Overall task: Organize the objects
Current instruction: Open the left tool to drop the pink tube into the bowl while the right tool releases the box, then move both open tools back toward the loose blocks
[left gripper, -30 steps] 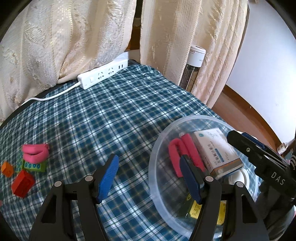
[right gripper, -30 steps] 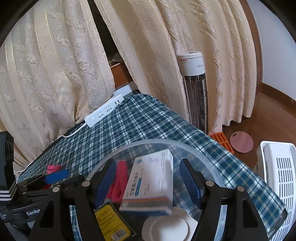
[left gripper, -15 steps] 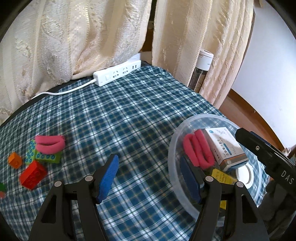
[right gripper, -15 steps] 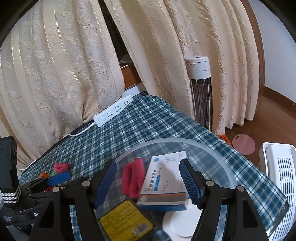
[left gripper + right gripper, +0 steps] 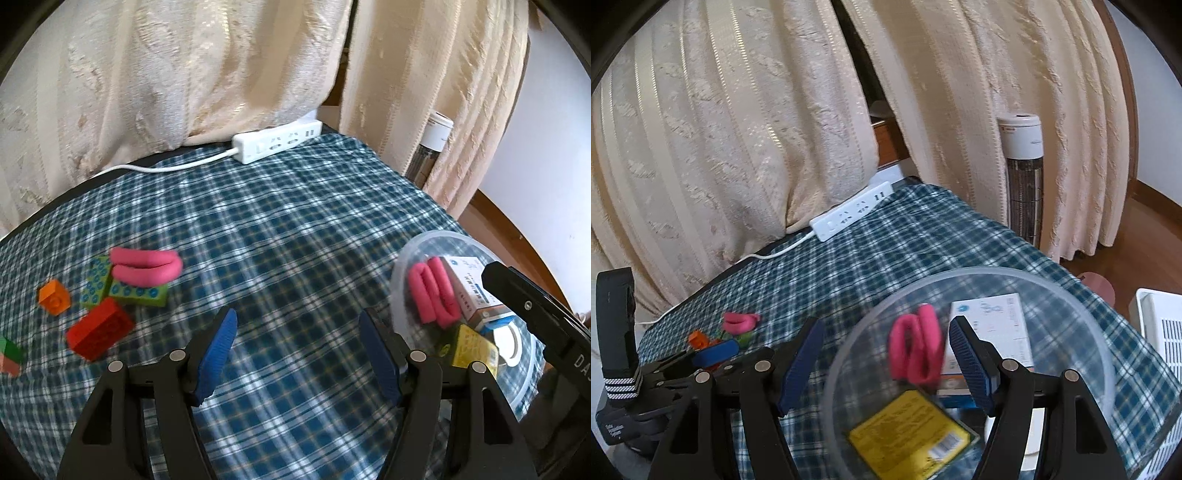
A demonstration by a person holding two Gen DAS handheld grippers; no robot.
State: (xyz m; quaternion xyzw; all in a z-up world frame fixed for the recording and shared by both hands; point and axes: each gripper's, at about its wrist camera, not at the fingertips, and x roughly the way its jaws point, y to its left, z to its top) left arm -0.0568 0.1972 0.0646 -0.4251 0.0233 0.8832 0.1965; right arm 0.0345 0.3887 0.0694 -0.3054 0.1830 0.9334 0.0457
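Observation:
My left gripper (image 5: 297,350) is open over bare plaid cloth, its blue pads holding nothing. Left of it lie a pink foam roll (image 5: 146,266), green blocks (image 5: 136,291), an orange block (image 5: 54,297) and a red block (image 5: 99,328). At the right, a clear bowl (image 5: 400,269) holds a second pink roll (image 5: 434,291), a medicine box (image 5: 469,284) and a yellow packet (image 5: 472,347). My right gripper (image 5: 886,365) hangs open above the bowl (image 5: 979,271), gripping nothing. Its left finger is outside the rim and its right finger over the box (image 5: 997,317).
A white power strip (image 5: 277,146) with its cable lies at the table's far edge under cream curtains. Beyond the right edge, a tower heater (image 5: 1025,177) and a white appliance (image 5: 1160,332) stand on the wooden floor. Plaid cloth between the blocks and the bowl is bare.
The left gripper has slid left, from over the bowl to the cloth nearer the blocks. The right gripper has drifted left, so the bowl sits further right in its view. Both stayed open.

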